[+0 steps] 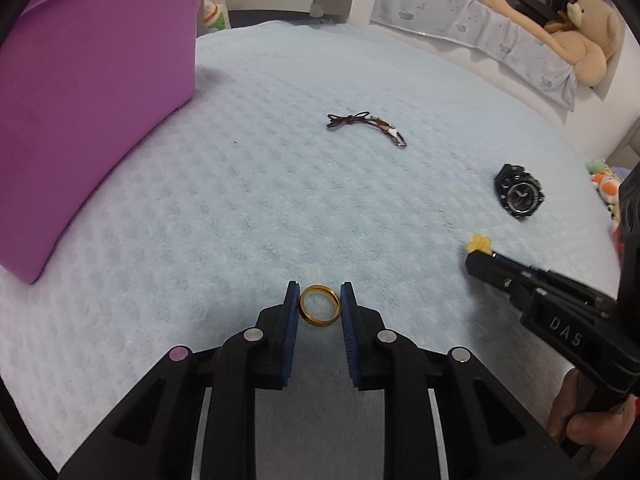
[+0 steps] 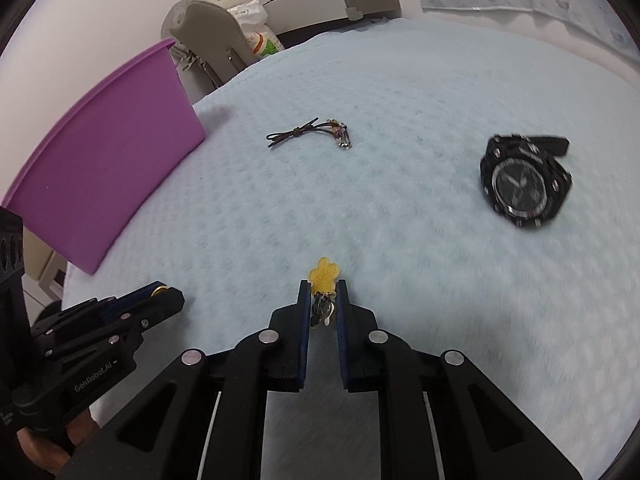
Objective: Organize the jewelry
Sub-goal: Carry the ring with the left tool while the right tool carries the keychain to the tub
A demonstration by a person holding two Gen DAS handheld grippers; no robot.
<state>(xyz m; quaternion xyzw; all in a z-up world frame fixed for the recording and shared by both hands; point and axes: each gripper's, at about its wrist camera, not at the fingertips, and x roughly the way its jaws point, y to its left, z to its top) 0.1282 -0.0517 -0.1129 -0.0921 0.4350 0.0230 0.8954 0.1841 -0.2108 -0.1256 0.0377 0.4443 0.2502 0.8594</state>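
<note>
Left gripper [image 1: 320, 306]: clenched on a gold ring [image 1: 320, 305], one pad on each side of the band. Ring is held flat, its opening facing up. Whether it clears the blanket [image 1: 280, 200] or rests on it cannot be told. From the right wrist view, only a gold sliver of the ring shows at the left gripper's tip [image 2: 162, 290].

Right gripper [image 2: 323, 304]: clenched on a small charm piece. Its yellow flower [image 2: 324, 274] sticks out past the fingertips; a darker bit with a white part sits between the pads, too small to identify. In the left wrist view the same yellow flower [image 1: 479, 243] pokes out of the right gripper [image 1: 480, 256], low over the blanket at the right.

Light blue, waffle-textured blanket covers a bed. On it:
- Brown cord bracelet [image 1: 366, 126] with a knot and small metal pieces, lying near the middle, well apart from both grippers. Also seen in the right view [image 2: 310, 134].
- Black wristwatch [image 2: 522, 182], dial up, on the right side of the bed; seen smaller in the left view [image 1: 519, 192].
- Purple bin [image 1: 88, 100] on the left side of the bed, its interior not visible from either view.

Background: teddy bear [image 1: 588, 36] against a blue patterned pad at the far right.
</note>
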